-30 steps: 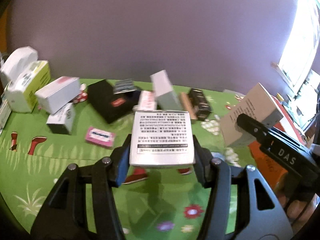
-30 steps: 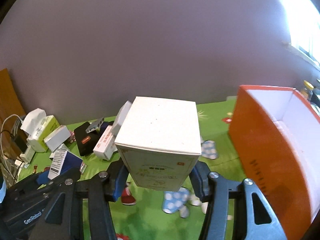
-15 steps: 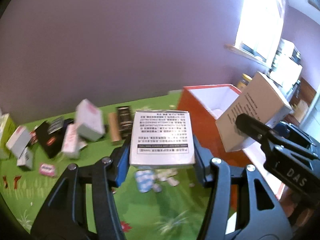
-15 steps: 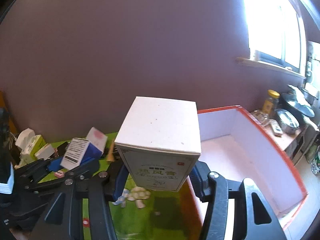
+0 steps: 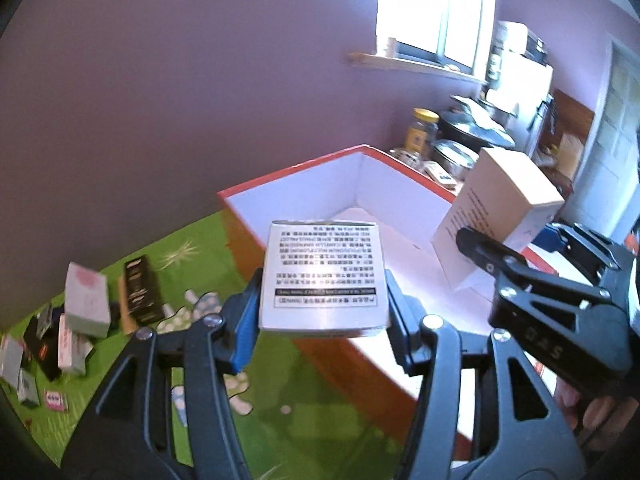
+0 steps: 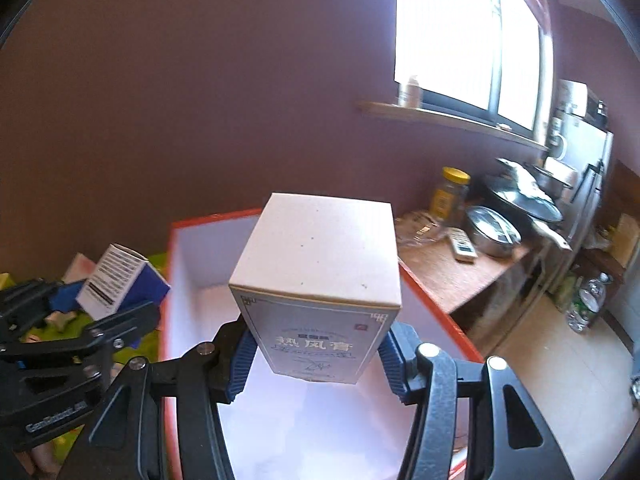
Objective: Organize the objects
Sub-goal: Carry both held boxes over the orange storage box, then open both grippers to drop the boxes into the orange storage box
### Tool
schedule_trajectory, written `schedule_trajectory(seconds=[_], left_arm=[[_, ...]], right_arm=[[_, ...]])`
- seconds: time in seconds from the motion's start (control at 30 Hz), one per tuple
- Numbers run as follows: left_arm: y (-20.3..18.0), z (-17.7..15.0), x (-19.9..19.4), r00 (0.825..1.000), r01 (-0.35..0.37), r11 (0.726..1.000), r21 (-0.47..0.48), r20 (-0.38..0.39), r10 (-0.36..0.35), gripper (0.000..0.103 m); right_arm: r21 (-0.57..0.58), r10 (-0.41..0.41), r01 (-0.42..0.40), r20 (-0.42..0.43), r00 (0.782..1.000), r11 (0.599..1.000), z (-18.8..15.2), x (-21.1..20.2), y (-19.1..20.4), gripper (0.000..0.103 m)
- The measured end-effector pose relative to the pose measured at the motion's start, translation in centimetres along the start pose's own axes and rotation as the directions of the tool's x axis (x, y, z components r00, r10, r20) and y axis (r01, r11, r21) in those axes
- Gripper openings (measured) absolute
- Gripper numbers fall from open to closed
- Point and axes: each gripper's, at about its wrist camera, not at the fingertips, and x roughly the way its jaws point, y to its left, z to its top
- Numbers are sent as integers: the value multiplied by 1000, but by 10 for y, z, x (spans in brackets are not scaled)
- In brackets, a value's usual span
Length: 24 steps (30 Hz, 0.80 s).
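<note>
- Carrying 2 cartons to orange bin [image 6: 436, 304]: left tool [image 5: 322, 312] clamps text-label box [image 5: 324, 276], right tool [image 6: 316, 354] clamps beige box [image 6: 320, 280].
- Next: lower right tool into bin directly below, release.

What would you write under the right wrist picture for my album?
Right hand-held gripper holds a beige carton above the open orange box, kitchen clutter behind.

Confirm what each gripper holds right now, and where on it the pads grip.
Left gripper holds a white text-covered box by its two side faces. Right gripper holds a taller beige box by the lower sides, over the orange bin.
</note>
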Motion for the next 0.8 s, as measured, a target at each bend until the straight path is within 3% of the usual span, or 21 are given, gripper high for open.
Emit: schedule_trajectory(seconds=[0.2, 0.4, 0.6, 0.8], left_arm=[[-25, 2, 25, 1000, 2, 997, 83, -23, -1, 58], [-24, -10, 40, 998, 4, 996, 91, -69, 3, 59], [-21, -18, 42, 997, -13, 996, 85, -70, 19, 86], [-5, -19, 35, 999, 6, 1000, 25, -45, -5, 89]], right_arm=[[23, -13, 13, -29, 999, 1000, -1, 19, -27, 56], [19, -18, 19, -48, 999, 1000, -12, 16, -20, 56], [35, -44, 46, -53, 998, 998, -15, 18, -24, 63], [22, -44, 45, -38, 998, 999, -14, 13, -18, 73]])
